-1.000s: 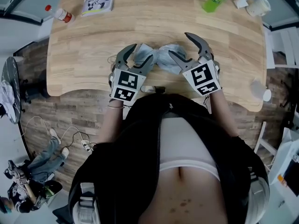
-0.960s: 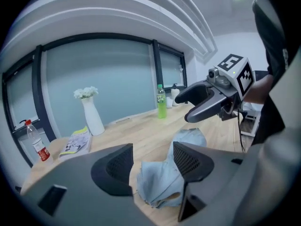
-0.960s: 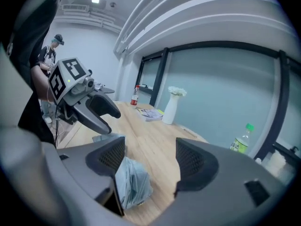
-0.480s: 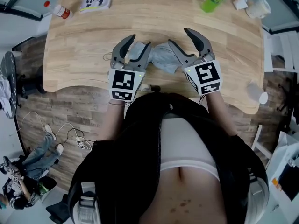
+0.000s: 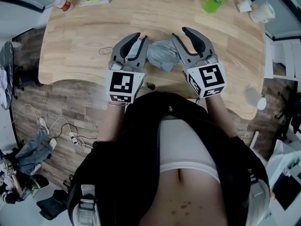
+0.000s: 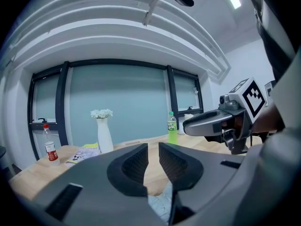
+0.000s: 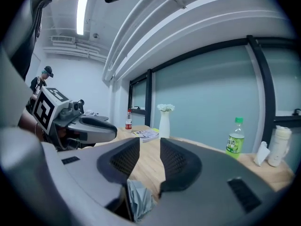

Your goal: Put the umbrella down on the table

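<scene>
Looking down on a pale wood table (image 5: 80, 46) in a bright, glazed room.
Taking in brown plank floor (image 5: 66, 102) all round it; facing a row of frosted teal windows (image 6: 117, 102) in dark frames (image 6: 63, 102) beyond the far edge; catching a strip light (image 7: 82, 13) glowing on a white ribbed ceiling (image 6: 108, 32) overhead; glimpsing a plain white wall (image 7: 70, 74) past the end of the glass.

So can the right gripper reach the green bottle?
Probably yes. Only bare table lies between the right gripper and the bottle, with nothing in the way. Its jaws are closing with nothing between them; the umbrella lies just below.
</scene>
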Demonstrator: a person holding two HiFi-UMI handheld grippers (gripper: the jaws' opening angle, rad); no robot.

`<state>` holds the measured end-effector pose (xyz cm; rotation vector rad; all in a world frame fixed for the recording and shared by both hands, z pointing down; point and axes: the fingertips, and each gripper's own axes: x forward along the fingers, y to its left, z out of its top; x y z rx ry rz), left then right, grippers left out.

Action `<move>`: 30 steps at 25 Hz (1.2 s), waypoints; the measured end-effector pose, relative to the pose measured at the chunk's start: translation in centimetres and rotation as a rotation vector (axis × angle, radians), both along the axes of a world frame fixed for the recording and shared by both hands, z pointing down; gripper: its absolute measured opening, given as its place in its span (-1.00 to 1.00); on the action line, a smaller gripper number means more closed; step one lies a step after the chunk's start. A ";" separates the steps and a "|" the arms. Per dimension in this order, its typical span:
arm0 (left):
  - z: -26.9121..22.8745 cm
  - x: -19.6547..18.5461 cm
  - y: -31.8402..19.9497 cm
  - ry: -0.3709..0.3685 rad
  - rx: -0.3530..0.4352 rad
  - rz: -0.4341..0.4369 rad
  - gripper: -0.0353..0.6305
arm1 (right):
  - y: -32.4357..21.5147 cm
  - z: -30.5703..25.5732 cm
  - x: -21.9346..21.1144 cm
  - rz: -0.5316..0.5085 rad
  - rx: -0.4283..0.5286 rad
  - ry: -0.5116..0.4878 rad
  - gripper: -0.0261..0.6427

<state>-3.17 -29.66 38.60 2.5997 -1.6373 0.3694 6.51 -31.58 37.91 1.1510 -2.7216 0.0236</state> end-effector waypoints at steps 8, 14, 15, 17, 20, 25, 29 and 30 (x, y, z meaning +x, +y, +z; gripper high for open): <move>-1.2 0.4 0.6 -0.013 0.032 -0.005 -0.80 | 0.1 -1.3 0.5 0.028 0.046 -0.048 -0.74; -2.0 0.6 1.1 -0.034 0.058 0.028 -0.84 | 1.0 -1.9 0.3 0.018 0.066 -0.039 -0.80; -2.2 0.6 1.1 -0.034 0.062 0.034 -0.85 | 1.2 -2.2 0.2 0.018 0.075 -0.031 -0.81; -2.5 0.6 1.3 -0.032 0.069 0.041 -0.86 | 1.7 -2.6 0.1 0.018 0.090 -0.017 -0.82; -2.7 0.5 2.3 -0.027 0.070 0.052 -0.87 | 2.9 -3.2 -0.2 0.024 0.098 -0.013 -0.82; -2.7 -0.7 5.4 -0.021 0.064 0.072 -0.87 | 6.0 -3.9 -1.4 0.053 0.111 -0.014 -0.82; -3.6 -2.4 8.4 -0.011 0.078 0.083 -0.88 | 9.6 -4.2 -3.2 0.051 0.110 -0.043 -0.82; -3.7 -2.8 9.2 -0.010 0.081 0.086 -0.88 | 10.5 -4.1 -3.6 0.050 0.113 -0.044 -0.82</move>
